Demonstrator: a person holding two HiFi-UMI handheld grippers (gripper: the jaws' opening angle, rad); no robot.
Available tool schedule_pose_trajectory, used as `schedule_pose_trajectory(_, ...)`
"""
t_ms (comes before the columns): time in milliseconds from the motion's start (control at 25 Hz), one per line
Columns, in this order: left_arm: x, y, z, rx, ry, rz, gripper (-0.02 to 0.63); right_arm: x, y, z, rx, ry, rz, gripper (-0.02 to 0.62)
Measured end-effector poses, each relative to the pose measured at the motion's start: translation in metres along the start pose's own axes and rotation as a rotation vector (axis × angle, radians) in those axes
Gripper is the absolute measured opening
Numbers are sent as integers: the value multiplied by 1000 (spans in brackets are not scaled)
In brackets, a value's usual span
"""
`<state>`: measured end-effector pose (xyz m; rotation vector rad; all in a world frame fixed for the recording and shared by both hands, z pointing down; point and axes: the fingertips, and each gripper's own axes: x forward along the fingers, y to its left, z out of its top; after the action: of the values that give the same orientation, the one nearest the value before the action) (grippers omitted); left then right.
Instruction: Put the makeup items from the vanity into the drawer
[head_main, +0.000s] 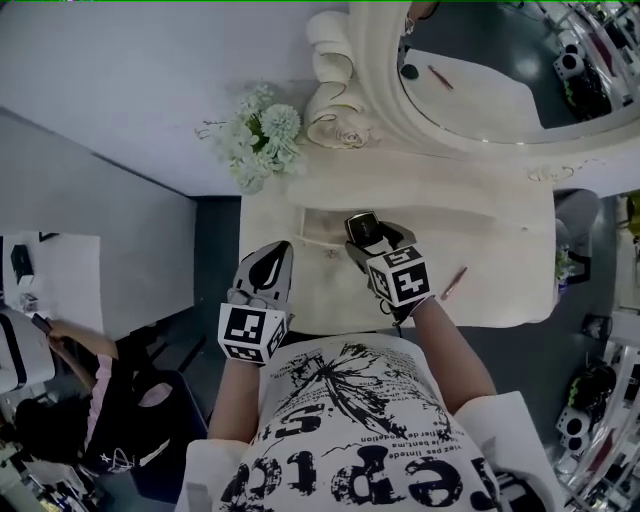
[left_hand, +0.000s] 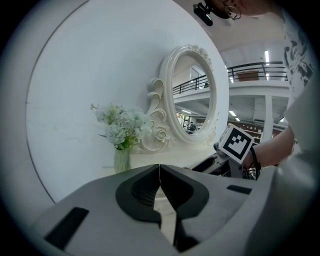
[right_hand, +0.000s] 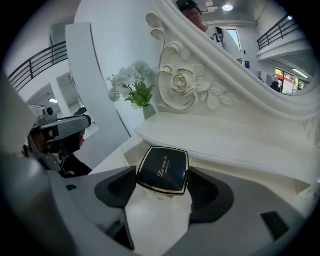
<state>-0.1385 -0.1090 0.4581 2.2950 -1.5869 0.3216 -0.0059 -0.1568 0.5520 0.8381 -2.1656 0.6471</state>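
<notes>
While clamped on blk compact (right_hand: 164, 170) at drawer (head_main: 318, 228) edge, R tool (right_hand: 163, 187); L tool (left_hand: 160, 184) closed, empty.

Head view steeply down over vanity (head_main: 500, 250); both gripper views low, toward shared flowers (left_hand: 121, 127) and mirror (left_hand: 192, 95).

Glossy black compact (right_hand: 163, 170) with gilt edging; matt cream vanity (head_main: 500, 250).

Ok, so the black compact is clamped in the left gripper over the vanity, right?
No. The black compact is clamped in the right gripper, over the vanity as you say; the right gripper view shows it between the jaws. The left gripper is shut on nothing.
</notes>
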Motion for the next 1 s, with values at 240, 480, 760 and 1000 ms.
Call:
schedule_pose_trajectory(240, -20, 22, -7, -33, -8, 69, 20, 22, 28, 4, -24, 63, 76, 336)
schedule_pose_trajectory(480, -28, 29, -10, -47, -13, 97, 20, 27, 32, 9, -18, 19, 53, 336)
schedule_pose_trajectory(760, -28, 23, -8, -42, -20, 85, 20, 18, 25, 12, -4, -13, 32, 336)
schedule_pose_trajectory(1000, -18, 8, -4, -34, -19, 30, 20, -2, 7, 2, 25, -39, -32, 336)
